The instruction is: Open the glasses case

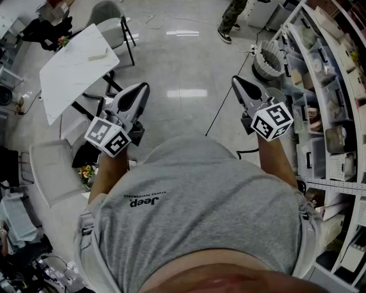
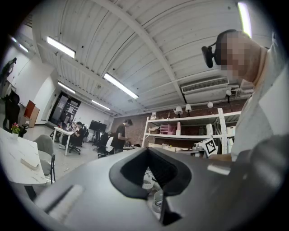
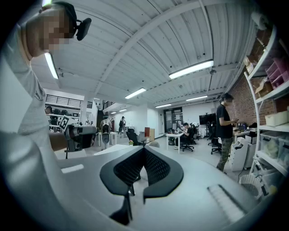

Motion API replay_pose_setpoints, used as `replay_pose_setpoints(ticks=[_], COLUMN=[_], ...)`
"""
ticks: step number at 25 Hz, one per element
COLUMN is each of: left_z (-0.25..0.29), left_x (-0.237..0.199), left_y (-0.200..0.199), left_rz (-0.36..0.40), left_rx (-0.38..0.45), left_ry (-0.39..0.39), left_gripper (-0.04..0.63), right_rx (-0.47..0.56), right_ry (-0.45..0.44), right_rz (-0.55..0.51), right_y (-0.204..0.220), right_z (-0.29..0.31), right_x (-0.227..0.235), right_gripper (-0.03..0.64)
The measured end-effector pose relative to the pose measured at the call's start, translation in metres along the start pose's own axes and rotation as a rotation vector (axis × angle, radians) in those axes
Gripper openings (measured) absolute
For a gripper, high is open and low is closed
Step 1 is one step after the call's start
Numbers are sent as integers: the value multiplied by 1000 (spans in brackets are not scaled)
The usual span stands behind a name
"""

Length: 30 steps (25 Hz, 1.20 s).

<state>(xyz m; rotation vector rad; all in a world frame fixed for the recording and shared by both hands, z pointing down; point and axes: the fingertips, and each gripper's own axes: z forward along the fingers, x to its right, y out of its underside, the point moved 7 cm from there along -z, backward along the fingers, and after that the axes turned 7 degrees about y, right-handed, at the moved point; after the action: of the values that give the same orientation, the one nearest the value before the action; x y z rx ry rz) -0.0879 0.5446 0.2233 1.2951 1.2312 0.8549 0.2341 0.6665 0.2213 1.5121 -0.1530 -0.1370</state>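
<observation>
No glasses case shows in any view. In the head view my left gripper (image 1: 141,87) and my right gripper (image 1: 235,80) are held out level in front of the person's grey shirt, over bare floor. The left gripper view looks along the left gripper (image 2: 149,151): its dark pads meet at the tips with nothing between them. In the right gripper view the right gripper (image 3: 143,150) has its tips together too, and it is empty. Each gripper's marker cube sits near the person's hand.
A white table (image 1: 74,63) with a grey chair (image 1: 111,14) stands at the left. Shelving with bins (image 1: 331,86) runs down the right side, and a white basket (image 1: 269,57) sits before it. A black cable (image 1: 220,109) crosses the floor. Another person's legs (image 1: 231,20) show at the top.
</observation>
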Motion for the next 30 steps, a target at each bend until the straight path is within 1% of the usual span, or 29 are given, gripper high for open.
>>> replay_pose_setpoints(ticks=[10, 16, 19, 20, 21, 22, 23, 25, 30], left_z=[0, 3, 9, 11, 14, 17, 20, 26, 44], left_x=[3, 7, 11, 13, 15, 16, 19, 25, 46], left_y=[1, 2, 1, 1, 1, 1, 1, 2, 6], left_rz=[2, 3, 11, 13, 13, 13, 15, 21, 26], left_rx=[0, 5, 11, 7, 2, -4, -8, -15, -28], left_ry=[-2, -7, -8, -5, -5, -7, -12, -25, -59], left_gripper=[49, 49, 49, 91, 154, 233, 288, 336, 352], right_rx=[-1, 6, 8, 10, 13, 17, 20, 24, 25], right_ry=[-3, -3, -17, -22, -27, -30, -34, -43, -86], right_rz=[1, 47, 54, 55, 57, 60, 62, 66, 74], right_y=[1, 3, 3, 3, 3, 3, 3, 3, 5], right_z=[-1, -3, -5, -5, -6, -7, -9, -13, -23], right_x=[2, 10, 15, 17, 20, 22, 25, 31, 52], right_gripper=[2, 3, 3, 3, 3, 3, 3, 3, 3])
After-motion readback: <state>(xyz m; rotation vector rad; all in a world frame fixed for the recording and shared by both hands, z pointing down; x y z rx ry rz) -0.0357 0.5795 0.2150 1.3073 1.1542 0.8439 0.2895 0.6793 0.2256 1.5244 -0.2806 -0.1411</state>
